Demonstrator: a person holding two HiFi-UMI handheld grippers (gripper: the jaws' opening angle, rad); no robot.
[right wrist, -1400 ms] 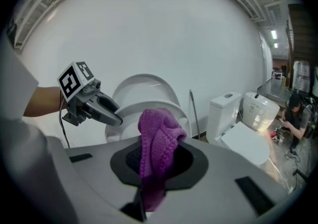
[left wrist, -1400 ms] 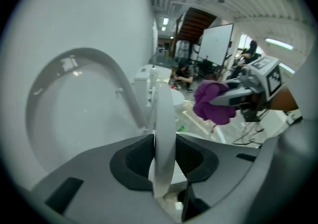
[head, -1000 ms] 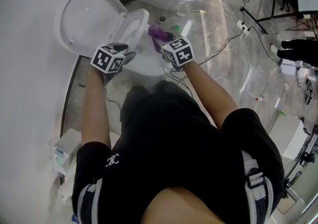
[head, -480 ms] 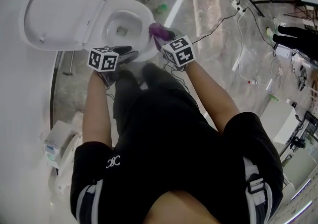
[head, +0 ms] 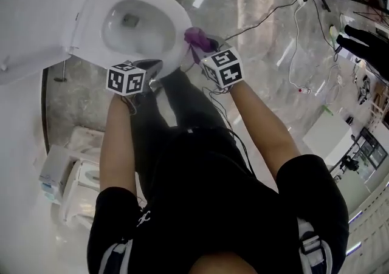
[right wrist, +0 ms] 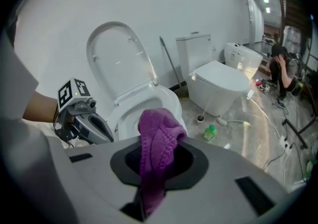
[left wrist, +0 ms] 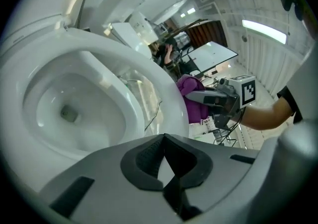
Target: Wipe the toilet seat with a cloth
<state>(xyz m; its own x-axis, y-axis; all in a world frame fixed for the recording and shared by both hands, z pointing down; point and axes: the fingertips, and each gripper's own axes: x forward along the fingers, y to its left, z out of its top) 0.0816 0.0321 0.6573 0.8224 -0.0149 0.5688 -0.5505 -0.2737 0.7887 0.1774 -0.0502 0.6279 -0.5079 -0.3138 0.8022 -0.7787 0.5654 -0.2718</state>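
Note:
A white toilet stands with its lid [head: 36,17] raised, and its seat [head: 177,31] rings the open bowl [left wrist: 69,113]. My right gripper [head: 202,48] is shut on a purple cloth [head: 196,37], which hangs just off the seat's front right edge. In the right gripper view the cloth [right wrist: 156,141] bunches up between the jaws, with the seat [right wrist: 171,100] beyond it. My left gripper [head: 158,66] hovers at the seat's front edge, and its jaws [left wrist: 164,139] are shut on nothing. The left gripper view shows the seat [left wrist: 149,76] curving away to the right gripper [left wrist: 218,100].
A second toilet [right wrist: 218,81] with a closed lid stands further along the wall, with a green bottle [right wrist: 210,132] on the floor beside it. Cables [head: 292,42] trail over the marble floor. A person [right wrist: 280,66] crouches at the far right. White boxes [head: 61,175] sit at my left.
The head view has swung so the bowl now sits larger and higher at the left and the second toilet has left the frame. Both grippers stay at the seat's front edge.

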